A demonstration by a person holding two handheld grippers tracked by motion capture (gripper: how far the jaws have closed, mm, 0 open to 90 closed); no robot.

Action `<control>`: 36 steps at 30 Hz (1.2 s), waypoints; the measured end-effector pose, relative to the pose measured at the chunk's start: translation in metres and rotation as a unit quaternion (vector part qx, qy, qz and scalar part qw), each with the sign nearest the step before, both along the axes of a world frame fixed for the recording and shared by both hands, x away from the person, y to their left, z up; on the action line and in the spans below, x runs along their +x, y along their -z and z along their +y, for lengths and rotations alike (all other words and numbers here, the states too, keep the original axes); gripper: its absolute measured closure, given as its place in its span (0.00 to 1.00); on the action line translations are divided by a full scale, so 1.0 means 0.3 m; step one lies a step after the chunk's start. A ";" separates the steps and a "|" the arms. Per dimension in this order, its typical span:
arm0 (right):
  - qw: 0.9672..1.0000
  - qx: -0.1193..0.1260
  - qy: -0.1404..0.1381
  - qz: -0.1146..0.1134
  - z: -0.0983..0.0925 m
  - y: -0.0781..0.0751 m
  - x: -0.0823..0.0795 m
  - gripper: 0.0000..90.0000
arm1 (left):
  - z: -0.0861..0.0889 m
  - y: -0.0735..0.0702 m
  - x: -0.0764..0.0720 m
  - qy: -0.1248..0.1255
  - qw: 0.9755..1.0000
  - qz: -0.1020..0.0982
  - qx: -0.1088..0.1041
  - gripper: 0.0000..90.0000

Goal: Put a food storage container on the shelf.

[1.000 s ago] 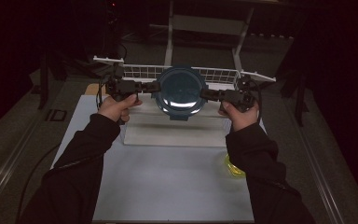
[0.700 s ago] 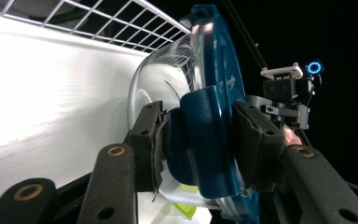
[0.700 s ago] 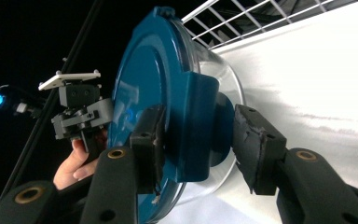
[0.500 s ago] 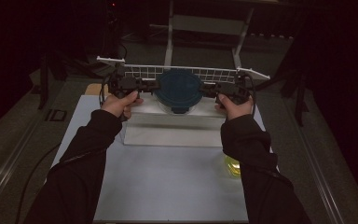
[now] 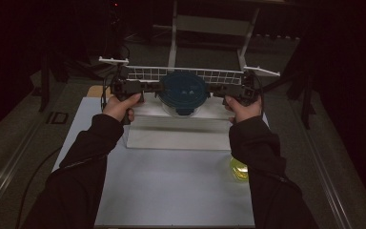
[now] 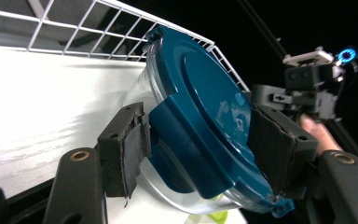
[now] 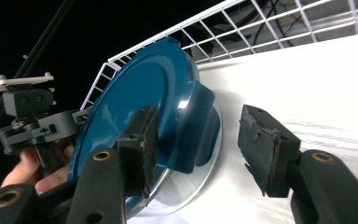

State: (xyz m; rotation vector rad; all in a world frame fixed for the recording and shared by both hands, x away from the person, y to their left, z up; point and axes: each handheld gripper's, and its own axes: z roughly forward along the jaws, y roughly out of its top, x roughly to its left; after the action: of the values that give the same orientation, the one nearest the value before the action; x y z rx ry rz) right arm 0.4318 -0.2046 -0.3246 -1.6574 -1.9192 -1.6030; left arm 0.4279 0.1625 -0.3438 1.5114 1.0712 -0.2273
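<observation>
while a person's two sleeved arms reach forward over the white table (image 5: pixel 171 191), the left gripper (image 6: pixel 200 154) pinches one side clasp of a clear container with a blue lid (image 5: pixel 183 90), held tilted on edge near the white wire rack (image 5: pixel 186 74). the right gripper (image 7: pixel 196 149) stands spread around the opposite clasp (not gripping), so it likely should close before any lift.

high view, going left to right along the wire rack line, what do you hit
left hand → left gripper → blue-lidded container → right gripper → right hand
</observation>
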 end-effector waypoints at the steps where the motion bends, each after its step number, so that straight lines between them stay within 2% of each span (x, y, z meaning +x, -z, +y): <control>1: 1.000 -0.014 0.006 -0.014 -0.003 -0.011 -0.010 0.51 | -0.006 -0.006 -0.010 -0.001 1.000 -0.010 0.012 0.37; 3: 0.999 -0.026 0.012 -0.028 -0.006 -0.020 -0.024 0.50 | -0.015 -0.014 -0.026 -0.004 0.999 -0.032 0.030 0.36; 4: 0.999 -0.026 0.012 -0.028 -0.006 -0.020 -0.024 0.50 | -0.015 -0.014 -0.026 -0.004 0.999 -0.032 0.030 0.34; 5: 0.999 -0.029 0.010 -0.032 -0.006 -0.024 -0.031 0.50 | -0.018 -0.016 -0.034 -0.006 0.998 -0.045 0.038 0.34; 6: 0.999 -0.027 0.005 -0.040 -0.004 -0.030 -0.048 0.49 | -0.016 -0.022 -0.047 -0.031 0.996 -0.071 0.045 0.32; 7: 0.999 -0.027 0.005 -0.040 -0.004 -0.030 -0.048 0.49 | -0.016 -0.022 -0.047 -0.031 0.996 -0.071 0.045 0.31; 8: 0.999 -0.023 0.005 -0.044 -0.003 -0.034 -0.061 0.49 | -0.005 -0.026 -0.055 -0.045 0.994 -0.087 0.039 0.28; 12: 0.998 -0.024 -0.001 -0.058 0.002 -0.044 -0.090 0.50 | 0.006 -0.033 -0.073 -0.050 0.993 -0.100 0.046 0.21; 13: 0.997 -0.024 -0.008 -0.069 0.006 -0.052 -0.115 0.51 | 0.007 -0.034 -0.094 -0.043 0.991 -0.113 0.061 0.19; 17: 0.996 -0.030 -0.034 -0.083 0.024 -0.057 -0.171 0.55 | 0.015 -0.032 -0.131 -0.042 0.988 -0.130 0.074 0.15; 18: 0.995 -0.035 -0.041 -0.088 0.030 -0.057 -0.186 0.58 | 0.019 -0.029 -0.156 -0.036 0.987 -0.136 0.076 0.11; 20: 0.993 -0.038 -0.058 -0.092 0.044 -0.057 -0.216 0.62 | 0.020 -0.027 -0.169 -0.034 0.986 -0.139 0.080 0.01; 22: 0.992 -0.041 -0.074 -0.096 0.059 -0.053 -0.245 0.69 | 0.023 -0.021 -0.213 -0.027 0.984 -0.149 0.090 0.01; 23: 0.991 -0.044 -0.082 -0.095 0.068 -0.050 -0.259 0.73 | 0.023 -0.021 -0.213 -0.027 0.984 -0.149 0.090 0.01; 24: 0.991 -0.044 -0.082 -0.095 0.068 -0.050 -0.259 0.73 | 0.023 -0.020 -0.230 -0.025 0.983 -0.153 0.097 0.01; 25: 0.990 -0.048 -0.100 -0.085 0.090 -0.037 -0.283 0.86 | 0.023 -0.014 -0.267 -0.023 0.980 -0.165 0.110 0.01; 26: 0.990 -0.047 -0.110 -0.076 0.101 -0.027 -0.291 0.92 | 0.023 -0.009 -0.286 -0.024 0.978 -0.172 0.118 0.01; 27: 0.990 -0.047 -0.110 -0.076 0.101 -0.027 -0.291 0.92 | 0.023 -0.009 -0.286 -0.024 0.978 -0.172 0.118 0.01; 28: 0.988 -0.058 -0.128 -0.070 0.130 -0.006 -0.307 1.00 | 0.027 0.003 -0.325 -0.028 0.974 -0.182 0.128 0.01; 29: 0.987 -0.067 -0.128 -0.073 0.138 -0.001 -0.312 1.00 | 0.030 0.012 -0.343 -0.029 0.973 -0.187 0.134 0.01; 30: 0.985 -0.074 -0.132 -0.077 0.150 0.003 -0.316 1.00 | 0.030 0.012 -0.343 -0.029 0.973 -0.187 0.134 0.01; 32: 0.985 -0.076 -0.133 -0.079 0.158 0.007 -0.319 1.00 | 0.035 0.038 -0.380 -0.037 0.970 -0.191 0.146 0.01; 34: 0.984 -0.081 -0.133 -0.084 0.179 0.012 -0.315 1.00 | 0.038 0.062 -0.404 -0.038 0.969 -0.193 0.152 0.01; 36: 0.985 -0.080 -0.128 -0.080 0.190 0.017 -0.305 1.00 | 0.039 0.096 -0.434 -0.040 0.967 -0.196 0.161 0.01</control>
State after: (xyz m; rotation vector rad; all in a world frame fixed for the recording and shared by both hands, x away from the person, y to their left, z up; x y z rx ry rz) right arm 0.3404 -0.1477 -0.3296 -1.2998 -2.2873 -1.5566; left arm 0.2978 0.1742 -0.3725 1.7061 0.8730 0.3073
